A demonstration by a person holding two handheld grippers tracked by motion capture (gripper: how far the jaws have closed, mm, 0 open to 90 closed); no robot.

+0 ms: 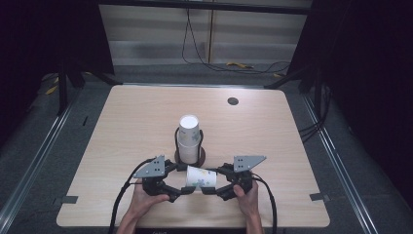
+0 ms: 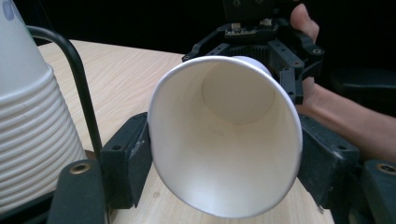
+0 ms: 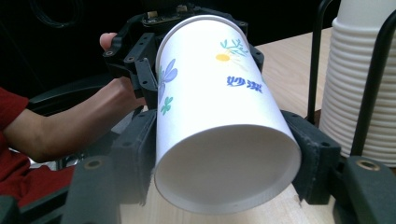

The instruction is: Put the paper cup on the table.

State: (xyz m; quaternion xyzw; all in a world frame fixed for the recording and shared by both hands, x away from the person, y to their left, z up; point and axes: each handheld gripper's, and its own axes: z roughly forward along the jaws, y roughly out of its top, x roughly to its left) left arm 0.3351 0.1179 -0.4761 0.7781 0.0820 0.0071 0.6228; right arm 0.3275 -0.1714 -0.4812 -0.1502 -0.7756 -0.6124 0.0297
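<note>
The paper cup (image 3: 219, 116) carries two blue Chinese characters, "妙深", beneath its printed flower.

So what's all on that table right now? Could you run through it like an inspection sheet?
Surface: pale wooden table, round dark grommet at the far side.
Job's things: flowered paper cup held sideways; stack of paper cups in a black wire holder.
Clutter: nothing seen.
Grippers: left gripper clamps the cup's open rim, right gripper its base.
Cables: black cable trails from each gripper.
Surroundings: grey floor, loose wires, dark curtains.
</note>
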